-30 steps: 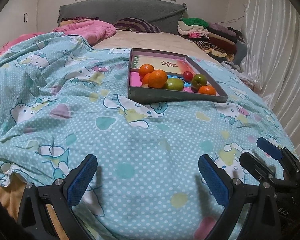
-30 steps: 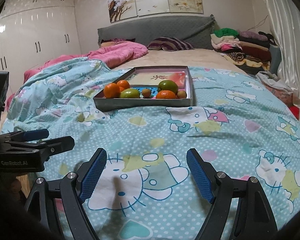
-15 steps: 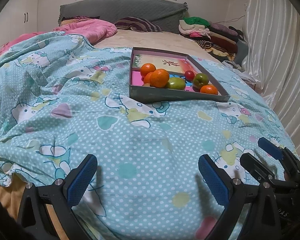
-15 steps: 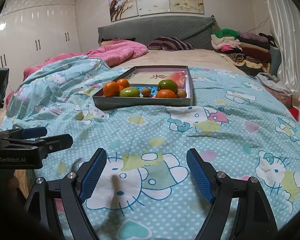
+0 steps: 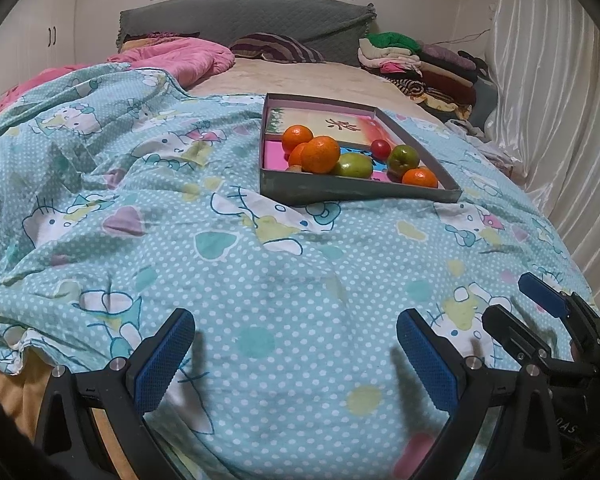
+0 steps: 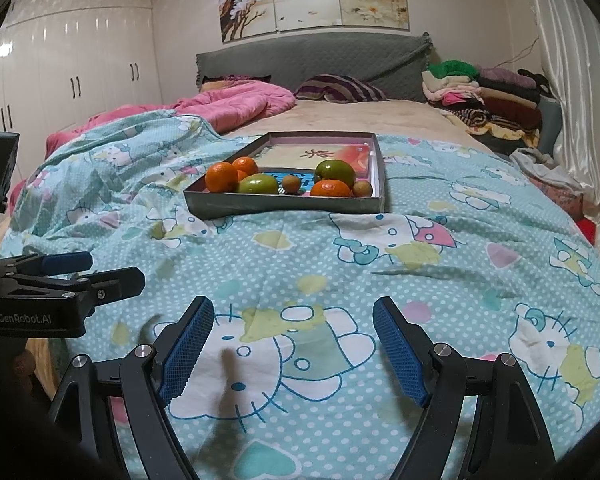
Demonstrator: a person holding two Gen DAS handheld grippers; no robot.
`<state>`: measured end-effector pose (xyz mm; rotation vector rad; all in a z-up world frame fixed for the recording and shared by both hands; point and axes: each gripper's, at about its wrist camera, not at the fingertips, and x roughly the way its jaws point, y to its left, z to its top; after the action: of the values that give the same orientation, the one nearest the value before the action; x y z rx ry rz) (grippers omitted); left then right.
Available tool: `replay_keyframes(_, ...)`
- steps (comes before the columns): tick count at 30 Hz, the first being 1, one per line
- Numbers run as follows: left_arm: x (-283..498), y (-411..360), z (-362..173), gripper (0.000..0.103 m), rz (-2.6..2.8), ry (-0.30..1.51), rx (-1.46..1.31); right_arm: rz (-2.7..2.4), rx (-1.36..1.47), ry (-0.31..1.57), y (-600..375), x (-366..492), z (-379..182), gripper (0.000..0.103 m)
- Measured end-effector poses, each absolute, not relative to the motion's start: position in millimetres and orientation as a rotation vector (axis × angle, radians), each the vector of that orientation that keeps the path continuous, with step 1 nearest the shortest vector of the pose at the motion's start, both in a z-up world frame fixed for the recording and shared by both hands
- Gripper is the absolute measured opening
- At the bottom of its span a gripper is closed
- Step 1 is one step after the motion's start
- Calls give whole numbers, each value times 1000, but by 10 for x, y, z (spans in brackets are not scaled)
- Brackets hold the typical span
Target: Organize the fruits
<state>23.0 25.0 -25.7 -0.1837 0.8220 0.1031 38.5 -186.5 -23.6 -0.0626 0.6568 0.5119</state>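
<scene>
A shallow grey box tray [image 5: 352, 192] [image 6: 284, 205] lies on the bed ahead. It holds several fruits: oranges [image 5: 320, 154] [image 6: 221, 177], green fruits [image 5: 353, 165] [image 6: 335, 172], a small red fruit [image 5: 381, 148] and small brown fruits [image 6: 291, 183]. My left gripper [image 5: 296, 356] is open and empty, low over the quilt, well short of the tray. My right gripper [image 6: 294, 350] is open and empty too, also near the bed's front edge. Each gripper shows in the other's view, the right one [image 5: 536, 316] and the left one [image 6: 80, 270].
The bed is covered by a teal cartoon-print quilt [image 5: 260, 260] [image 6: 420, 260]. A pink blanket [image 5: 176, 56] and a striped pillow [image 6: 340, 89] lie behind, a pile of folded clothes [image 6: 480, 96] at the far right. A curtain [image 5: 560, 120] hangs right, white wardrobes [image 6: 60, 80] stand left.
Both grippers have drifted slightly; the tray sits a little lower in the views. Both stay open and empty.
</scene>
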Motion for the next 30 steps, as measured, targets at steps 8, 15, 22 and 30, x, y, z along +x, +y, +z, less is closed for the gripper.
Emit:
replay_keyframes(8,233,262,-262,102,104,823,-181,512,-59,660,-1871,393,-241,83)
replay_keyframes(15,229,258,-255,102,103,821,-180,509,-57,662,-1875,404,-249,83)
replay_keyframes(22,227,250,-253,102,104,825,-178,510,-56,663,-1878,405,-255,83)
replay_keyframes(30,225,244,-254,102,103,825,-181,501,-52,659,-1896,408,-249,83)
